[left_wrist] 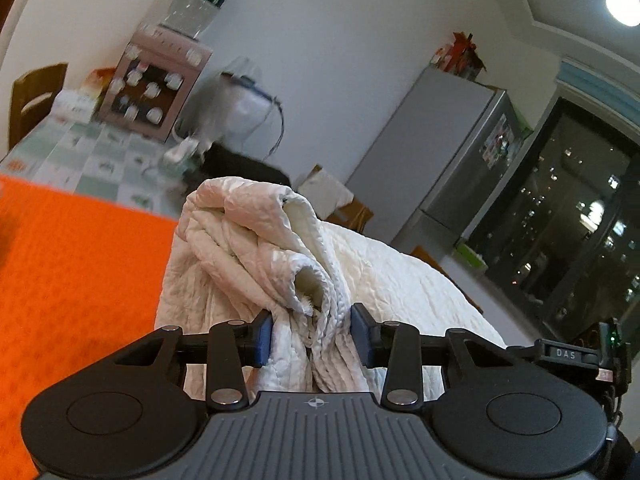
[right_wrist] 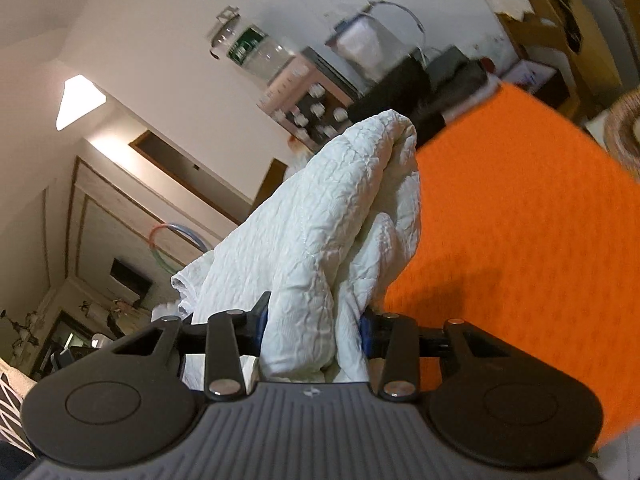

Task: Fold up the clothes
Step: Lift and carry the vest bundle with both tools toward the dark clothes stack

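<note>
A white crinkled garment (left_wrist: 256, 248) is bunched up and lifted above an orange cloth (left_wrist: 72, 280). My left gripper (left_wrist: 312, 336) is shut on a thick bundle of its folds, the blue pads pressing in from both sides. In the right wrist view the same white garment (right_wrist: 336, 208) rises in a tall fold, and my right gripper (right_wrist: 312, 332) is shut on its lower part. The orange cloth (right_wrist: 512, 240) fills the right of that view. Both cameras are tilted steeply, so the garment's hanging end is hidden.
Behind the orange cloth a checked tablecloth (left_wrist: 92, 152) carries a pink water dispenser (left_wrist: 156, 80) with a bottle, a clear container (left_wrist: 236, 112) and dark items. A grey fridge (left_wrist: 460, 160) and a dark window (left_wrist: 568, 220) stand on the right. Cardboard boxes (right_wrist: 552, 20) sit beyond the table.
</note>
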